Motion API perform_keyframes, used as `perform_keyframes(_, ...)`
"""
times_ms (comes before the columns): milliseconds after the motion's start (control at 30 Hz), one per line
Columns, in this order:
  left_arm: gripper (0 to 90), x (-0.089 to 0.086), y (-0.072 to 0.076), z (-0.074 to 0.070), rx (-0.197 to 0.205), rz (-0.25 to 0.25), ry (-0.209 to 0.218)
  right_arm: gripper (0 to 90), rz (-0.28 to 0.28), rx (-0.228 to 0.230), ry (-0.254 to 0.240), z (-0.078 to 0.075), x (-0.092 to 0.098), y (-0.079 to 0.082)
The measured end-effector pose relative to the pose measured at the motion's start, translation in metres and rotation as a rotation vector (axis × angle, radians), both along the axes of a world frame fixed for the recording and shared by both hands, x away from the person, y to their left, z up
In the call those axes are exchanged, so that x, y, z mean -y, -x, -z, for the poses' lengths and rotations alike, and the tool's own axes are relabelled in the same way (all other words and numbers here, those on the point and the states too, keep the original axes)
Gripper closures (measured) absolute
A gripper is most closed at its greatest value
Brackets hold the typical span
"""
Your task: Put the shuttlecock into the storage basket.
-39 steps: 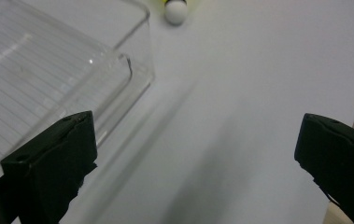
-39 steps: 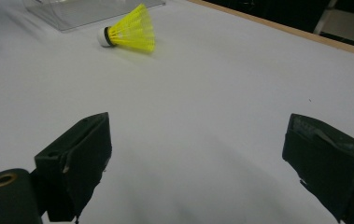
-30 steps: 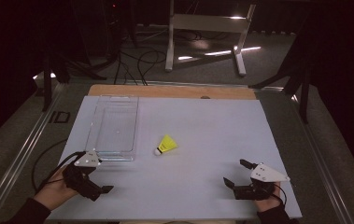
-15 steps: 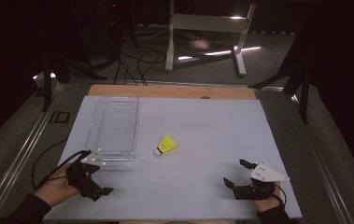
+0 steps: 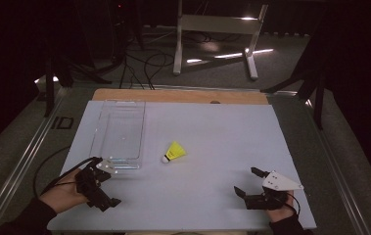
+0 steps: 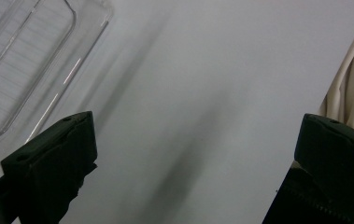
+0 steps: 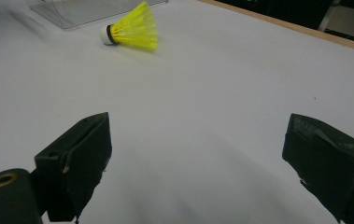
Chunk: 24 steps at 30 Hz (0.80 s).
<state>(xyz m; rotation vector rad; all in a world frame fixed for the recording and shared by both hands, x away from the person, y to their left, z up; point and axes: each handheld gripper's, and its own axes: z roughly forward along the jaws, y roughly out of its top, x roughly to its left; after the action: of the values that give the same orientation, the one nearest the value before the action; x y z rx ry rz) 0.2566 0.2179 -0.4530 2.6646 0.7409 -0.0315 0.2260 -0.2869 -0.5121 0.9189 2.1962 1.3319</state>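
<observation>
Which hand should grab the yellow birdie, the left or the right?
Probably the right. The right gripper is open and its camera looks straight toward the shuttlecock across bare table. The left gripper is also open but faces the table edge beside the clear tray.

No readable text, labels, brands or numbers anywhere: none on the yellow shuttlecock (image 7: 132, 29), the clear tray (image 5: 118, 134) or the white table sheet (image 5: 212, 147).

We are turning our left gripper (image 5: 105, 185) slightly inward near the clear tray's (image 5: 119, 132) front corner, while our right gripper (image 5: 248, 182) is barely shifting.
</observation>
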Motion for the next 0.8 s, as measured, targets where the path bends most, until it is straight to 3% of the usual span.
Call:
perform_keyframes(567,0.2,0.033,-0.008,-0.008,-0.027,0.097,-0.013,8.2,-0.002,0.001,0.003,0.000,0.000,0.000)
perform_keyframes(800,0.2,0.045,-0.012,-0.010,-0.049,0.114,-0.009,8.2,0.002,0.002,-0.001,-0.001,0.001,0.000)
